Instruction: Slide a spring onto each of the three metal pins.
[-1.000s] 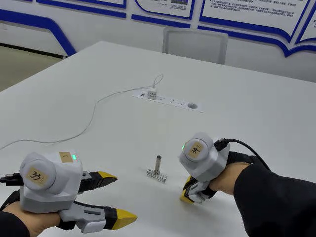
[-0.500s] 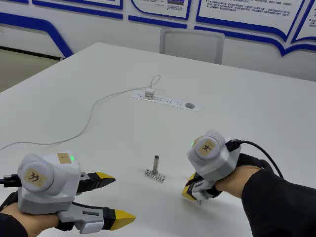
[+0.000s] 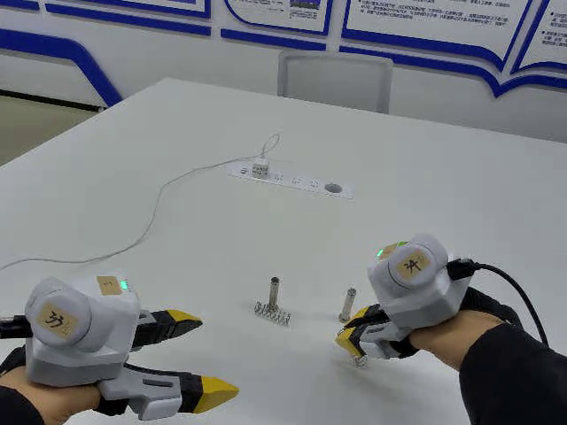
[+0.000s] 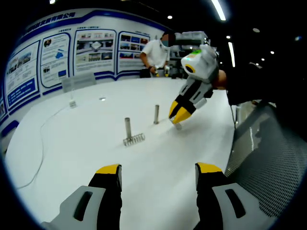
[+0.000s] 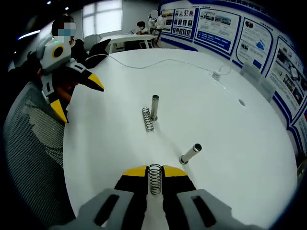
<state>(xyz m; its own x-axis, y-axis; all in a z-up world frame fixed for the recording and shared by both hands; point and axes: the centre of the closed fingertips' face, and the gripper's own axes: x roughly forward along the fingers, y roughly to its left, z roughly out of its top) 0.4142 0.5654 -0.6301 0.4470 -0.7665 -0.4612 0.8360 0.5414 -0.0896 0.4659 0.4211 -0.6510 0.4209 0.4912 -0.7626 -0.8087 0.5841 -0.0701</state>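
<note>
The right hand-held gripper (image 5: pixel 154 171) is clenched on a spring (image 5: pixel 154 182), the coil poking out past its yellow tips, low over the white counter (image 3: pixel 425 177). Just beside it stands a bare pin (image 5: pixel 190 153), upright on the counter. Farther out, a second pin (image 5: pixel 155 106) stands with a loose spring (image 5: pixel 147 118) lying at its foot, touching it or nearly so. The left hand-held gripper (image 3: pixel 199 354) rests well apart, jaws spread and empty. The work looks to be at the threading step. The carried spring must next be brought over the bare pin's top, its open end lined up with the shaft, then lowered. Neither pin wears a spring yet.
</note>
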